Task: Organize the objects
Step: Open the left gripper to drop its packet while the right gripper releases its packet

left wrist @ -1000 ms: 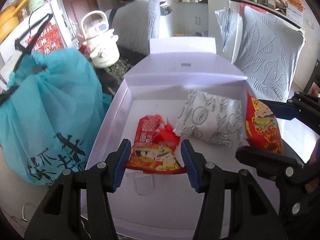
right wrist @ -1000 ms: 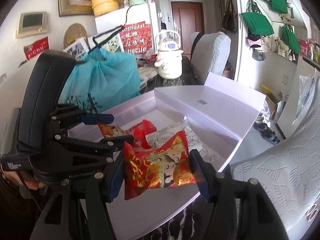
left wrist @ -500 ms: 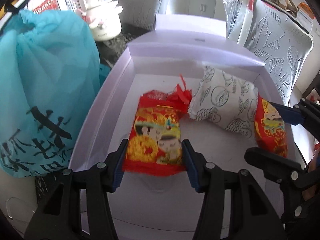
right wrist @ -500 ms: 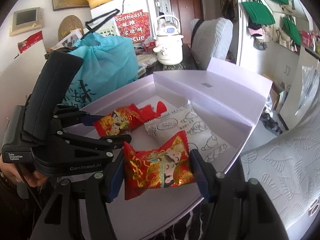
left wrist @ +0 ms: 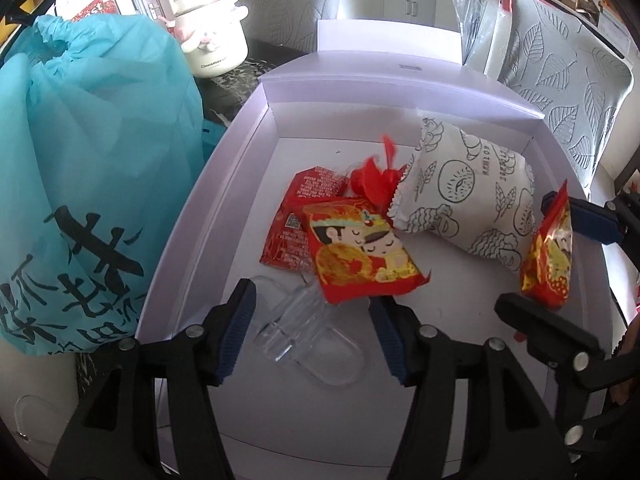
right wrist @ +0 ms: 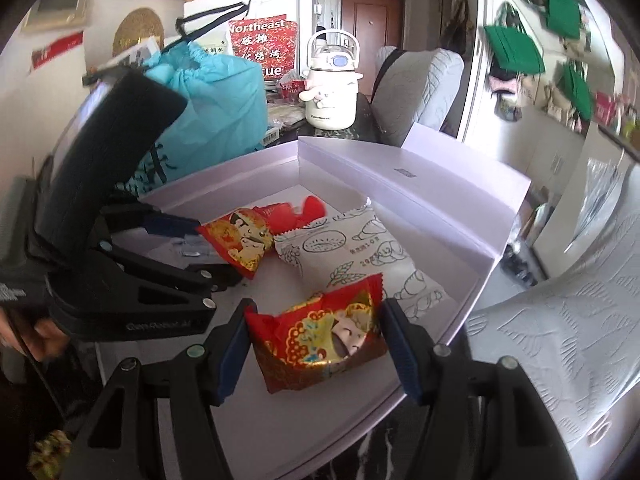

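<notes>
An open white box [left wrist: 224, 168] holds snack packets. A red packet with cartoon figures [left wrist: 360, 252] lies loose on another red packet [left wrist: 298, 220], beside a white patterned packet [left wrist: 468, 196]. My left gripper [left wrist: 312, 328] is open and empty just in front of the cartoon packet, above a clear plastic piece [left wrist: 308, 328]. My right gripper [right wrist: 316, 344] is shut on a second red cartoon packet [right wrist: 320, 344], held over the box's right front part; it also shows in the left wrist view [left wrist: 548, 256]. The released packet [right wrist: 240, 240] and white packet [right wrist: 352, 256] show in the right wrist view.
A teal drawstring bag [left wrist: 80, 160] stands against the box's left side. A white kettle-shaped jug [left wrist: 208, 28] stands behind it. The box's lid [right wrist: 420, 184] stands open at the back. Patterned grey chairs [left wrist: 560, 80] are to the right.
My left gripper has opened and let the red cartoon packet drop into the box, then drawn back a little. My right gripper has lowered with its packet.
</notes>
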A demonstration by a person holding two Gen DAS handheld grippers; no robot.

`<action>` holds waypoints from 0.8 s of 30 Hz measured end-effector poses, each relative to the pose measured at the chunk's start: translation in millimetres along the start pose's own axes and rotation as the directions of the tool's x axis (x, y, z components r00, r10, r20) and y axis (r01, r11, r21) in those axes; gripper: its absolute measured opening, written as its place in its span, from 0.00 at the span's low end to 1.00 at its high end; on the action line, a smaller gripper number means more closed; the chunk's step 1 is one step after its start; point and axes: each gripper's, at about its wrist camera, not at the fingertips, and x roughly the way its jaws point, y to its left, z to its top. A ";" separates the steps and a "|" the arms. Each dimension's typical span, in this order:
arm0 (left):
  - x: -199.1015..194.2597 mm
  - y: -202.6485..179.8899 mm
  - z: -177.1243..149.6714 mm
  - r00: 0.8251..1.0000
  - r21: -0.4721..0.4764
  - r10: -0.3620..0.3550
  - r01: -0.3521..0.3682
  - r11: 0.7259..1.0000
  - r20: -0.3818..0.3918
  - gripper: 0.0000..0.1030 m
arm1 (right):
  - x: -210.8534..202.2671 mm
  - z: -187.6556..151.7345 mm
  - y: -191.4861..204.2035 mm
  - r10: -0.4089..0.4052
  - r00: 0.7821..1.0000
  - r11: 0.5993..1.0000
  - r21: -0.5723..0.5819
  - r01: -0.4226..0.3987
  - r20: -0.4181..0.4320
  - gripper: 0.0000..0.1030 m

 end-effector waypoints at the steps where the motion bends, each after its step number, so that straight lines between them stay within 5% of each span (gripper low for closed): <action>1: -0.1 -0.7 -0.1 1.000 0.006 0.007 -0.007 1.000 0.003 0.57 | 0.7 -0.2 2.4 -0.013 1.000 1.000 -0.014 0.013 0.000 0.63; 9: -3.4 3.6 2.7 1.000 -0.025 0.012 -0.013 1.000 -0.023 0.57 | -10.9 0.5 -5.9 0.014 1.000 0.999 0.034 -0.015 0.027 0.63; 24: -63.3 7.4 0.2 0.992 -0.054 -0.013 0.020 0.998 0.128 0.63 | -61.0 3.1 -13.4 0.001 0.994 0.991 0.131 -0.016 0.113 0.68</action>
